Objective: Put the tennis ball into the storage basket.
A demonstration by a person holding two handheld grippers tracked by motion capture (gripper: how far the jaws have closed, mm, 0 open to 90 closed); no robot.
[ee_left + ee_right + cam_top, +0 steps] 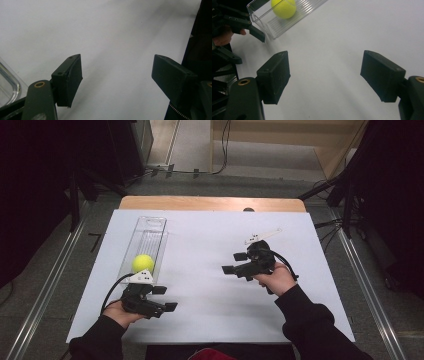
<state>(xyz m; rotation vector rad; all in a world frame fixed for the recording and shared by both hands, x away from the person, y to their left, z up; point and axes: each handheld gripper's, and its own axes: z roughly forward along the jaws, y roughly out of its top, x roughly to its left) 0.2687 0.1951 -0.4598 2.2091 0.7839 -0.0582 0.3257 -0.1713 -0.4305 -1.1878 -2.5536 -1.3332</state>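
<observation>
Person is wearing black long sleeves. Left gripper (165,298) and right gripper (234,262): black frames, flat rectangular black pads (274,76), brass-ringed pivot holes, small screws; each is carrying a pale grey three-cornered plate and trailing a black cable (111,290)

ball (143,263) in tray (150,227), left on table (210,315)

Lab-like recording space: white-covered table (210,310), floor rails (45,295), loose cables (220,150).

Clear tray (10,87) (mostly cut off at edge)
</observation>
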